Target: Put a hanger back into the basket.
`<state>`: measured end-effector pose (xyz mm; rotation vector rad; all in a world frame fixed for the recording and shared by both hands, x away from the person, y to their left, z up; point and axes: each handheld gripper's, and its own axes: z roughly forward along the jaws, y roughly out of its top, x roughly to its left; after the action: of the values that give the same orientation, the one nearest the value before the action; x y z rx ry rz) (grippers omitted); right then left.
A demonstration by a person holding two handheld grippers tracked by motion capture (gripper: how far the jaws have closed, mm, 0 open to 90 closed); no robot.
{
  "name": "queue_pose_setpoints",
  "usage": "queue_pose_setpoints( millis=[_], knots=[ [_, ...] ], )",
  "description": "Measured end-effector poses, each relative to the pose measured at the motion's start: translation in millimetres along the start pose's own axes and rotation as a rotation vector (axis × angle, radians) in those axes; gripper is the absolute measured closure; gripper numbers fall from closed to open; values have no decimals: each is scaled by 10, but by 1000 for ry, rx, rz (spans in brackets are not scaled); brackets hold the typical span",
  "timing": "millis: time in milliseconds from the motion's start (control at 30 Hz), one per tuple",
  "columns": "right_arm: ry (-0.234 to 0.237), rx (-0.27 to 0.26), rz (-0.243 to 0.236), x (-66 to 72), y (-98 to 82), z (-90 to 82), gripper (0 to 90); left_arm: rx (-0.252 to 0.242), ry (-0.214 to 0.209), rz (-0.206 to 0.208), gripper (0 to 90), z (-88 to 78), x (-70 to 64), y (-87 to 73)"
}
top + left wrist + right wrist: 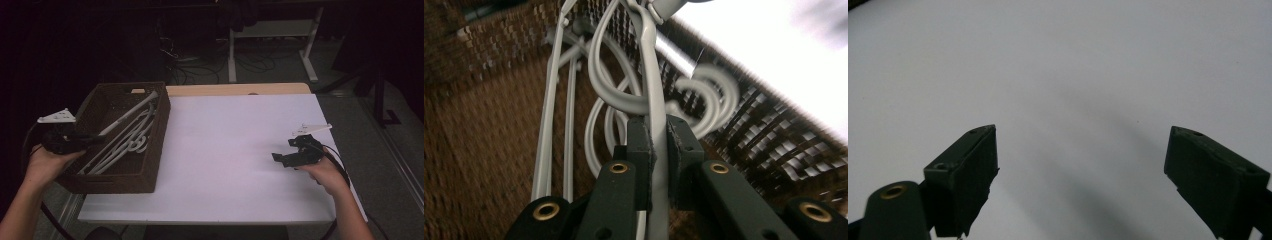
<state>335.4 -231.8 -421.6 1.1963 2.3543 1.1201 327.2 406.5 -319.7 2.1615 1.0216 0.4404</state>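
Forearms enter from the bottom edge of the high view, each hand carrying one hand-held gripper. The left hand (42,162) holds the left hand-held gripper (95,137) at the near left corner of a dark woven basket (150,165), with its jaws reaching in over the basket's left rim. In the left gripper view, the left hand-held gripper (656,145) is clamped on the grey bar of a clothes hanger (655,95), the bar running straight up between the two black pads and touching both. This hanger (127,116) lies raised and slanted in the high view, its far end pointing toward the basket's far right corner. Below it, more grey hangers (125,147) rest in a loose pile on the basket floor, their curved hooks (711,97) lying against the woven wall. The basket sits on the left end of the counter (230,150), overhanging its left edge, and the counter surface is white. The right hand (327,172) holds the right hand-held gripper (277,159) near the counter's right edge, well apart from the basket, pointing left. In the right gripper view, the right hand-held gripper (1080,172) has its jaws spread wide apart over bare white counter, with nothing between them. Beyond the counter, a wooden strip (240,89) borders its far edge, and white frame legs (310,50) stand on a dark floor with loose cables (200,70).
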Motion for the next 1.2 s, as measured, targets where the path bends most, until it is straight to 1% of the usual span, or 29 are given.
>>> queue_pose_setpoints(
  millis=[67,133,200,300,333,367,467,533,600,633,667,700,733,800,833,867,933,1067,1167,1200],
  knots=[
    [-1,2,8,-2,-1,3,135,37,35,11,823,57,-8,18],
    [-1,1,5,-5,0,6,135,64,51,5,823,100,4,35],
    [1,2,2,-2,0,6,135,69,65,9,822,104,-1,64],
    [1,3,1,-2,0,7,135,63,63,12,823,102,-4,81],
    [1,4,0,-7,0,12,135,46,54,23,823,132,-7,140],
    [1,4,0,-7,1,12,135,53,51,27,823,146,3,149],
    [3,2,-2,-2,2,10,135,45,33,25,822,142,72,118],
    [3,3,0,-4,1,10,135,29,16,5,822,125,119,76],
    [4,4,-2,-7,2,13,135,45,-20,-35,820,144,175,31],
    [4,3,-3,-6,4,14,135,55,-23,-55,814,168,187,17],
    [4,3,-2,-3,5,14,135,50,-7,-51,773,182,188,8],
    [4,4,-2,1,7,13,135,49,-5,-55,679,193,188,6],
    [5,3,-2,2,7,13,135,48,3,-54,603,203,179,10],
    [5,2,-4,-1,6,12,135,37,14,-43,553,207,157,27],
    [6,3,-1,-3,7,12,135,29,12,-45,536,203,151,38],
    [5,4,-1,-5,7,11,135,20,5,-48,527,196,150,50],
    [7,0,-2,-5,8,5,135,4,-14,-55,482,182,146,71],
    [5,-2,-1,-6,12,-12,135,-29,-25,-60,403,147,131,120],
    [5,-6,-2,-8,17,-19,135,-48,-46,-64,339,128,92,159],
    [5,-7,-4,-8,19,-23,135,-57,-60,-70,316,123,82,174]
  ],
)
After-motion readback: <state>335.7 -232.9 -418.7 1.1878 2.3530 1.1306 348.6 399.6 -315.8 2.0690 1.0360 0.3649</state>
